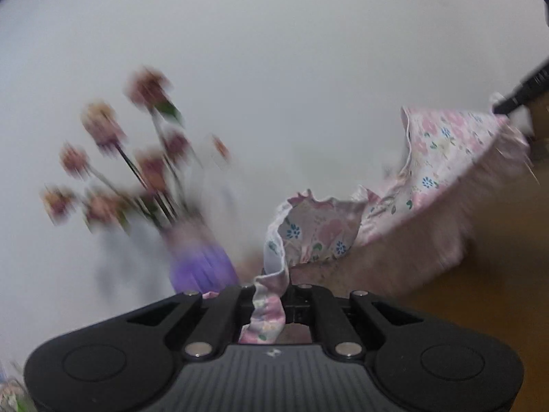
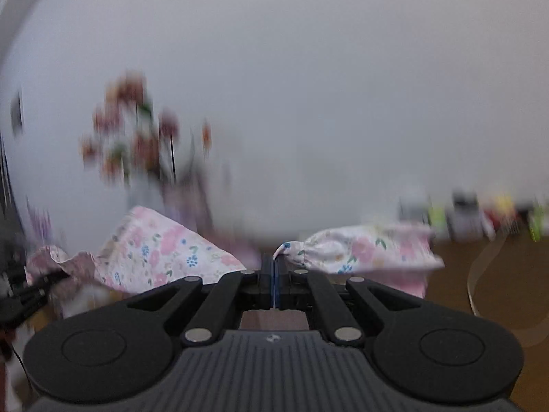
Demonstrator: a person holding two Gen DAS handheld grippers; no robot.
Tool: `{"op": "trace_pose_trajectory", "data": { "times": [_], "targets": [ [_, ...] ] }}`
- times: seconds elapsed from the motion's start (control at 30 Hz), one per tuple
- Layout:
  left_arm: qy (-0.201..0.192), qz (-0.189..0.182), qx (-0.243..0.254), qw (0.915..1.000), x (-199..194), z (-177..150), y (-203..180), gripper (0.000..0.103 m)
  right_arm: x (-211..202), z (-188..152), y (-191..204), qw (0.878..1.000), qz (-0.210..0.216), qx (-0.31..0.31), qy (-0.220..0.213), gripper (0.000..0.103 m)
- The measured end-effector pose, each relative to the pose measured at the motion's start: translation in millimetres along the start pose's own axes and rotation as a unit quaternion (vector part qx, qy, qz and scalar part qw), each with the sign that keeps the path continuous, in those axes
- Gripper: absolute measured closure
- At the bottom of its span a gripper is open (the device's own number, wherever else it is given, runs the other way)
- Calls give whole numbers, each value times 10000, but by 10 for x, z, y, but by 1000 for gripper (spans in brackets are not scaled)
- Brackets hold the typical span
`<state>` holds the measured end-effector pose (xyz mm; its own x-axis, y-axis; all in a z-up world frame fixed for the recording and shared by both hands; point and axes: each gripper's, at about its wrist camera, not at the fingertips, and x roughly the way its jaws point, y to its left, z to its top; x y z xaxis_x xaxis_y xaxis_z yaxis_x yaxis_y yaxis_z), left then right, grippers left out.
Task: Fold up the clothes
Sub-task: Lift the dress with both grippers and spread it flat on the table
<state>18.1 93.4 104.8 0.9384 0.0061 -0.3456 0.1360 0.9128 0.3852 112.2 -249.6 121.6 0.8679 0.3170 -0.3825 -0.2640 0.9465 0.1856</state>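
Pinching a frilled edge, the left gripper (image 1: pixel 269 295) is clamped on the floral garment (image 1: pixel 432 158), which stretches ahead to its right. The right gripper (image 2: pixel 275 274) is clamped on another edge, cloth trailing both sides above the desk (image 2: pixel 456 274). No writing is legible; a blurred vase of flowers (image 2: pixel 137 137) stands ahead-left.

One floral garment (image 1: pixel 442 158). Two grippers — the left (image 1: pixel 269 295) and the right (image 2: pixel 274 267). One purple vase (image 1: pixel 202 264) with one bunch of pink flowers (image 1: pixel 147 86) — the blur rules out a bloom count. One brown table (image 1: pixel 497 274).
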Motion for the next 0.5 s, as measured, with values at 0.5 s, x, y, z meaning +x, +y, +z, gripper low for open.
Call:
{"op": "trace_pose_trajectory", "data": {
  "times": [0.5],
  "targets": [
    [1679, -840, -375, 9815, -32, -840, -366, 89, -44, -1702, -241, 9736, 335, 1412, 1762, 102]
  ]
}}
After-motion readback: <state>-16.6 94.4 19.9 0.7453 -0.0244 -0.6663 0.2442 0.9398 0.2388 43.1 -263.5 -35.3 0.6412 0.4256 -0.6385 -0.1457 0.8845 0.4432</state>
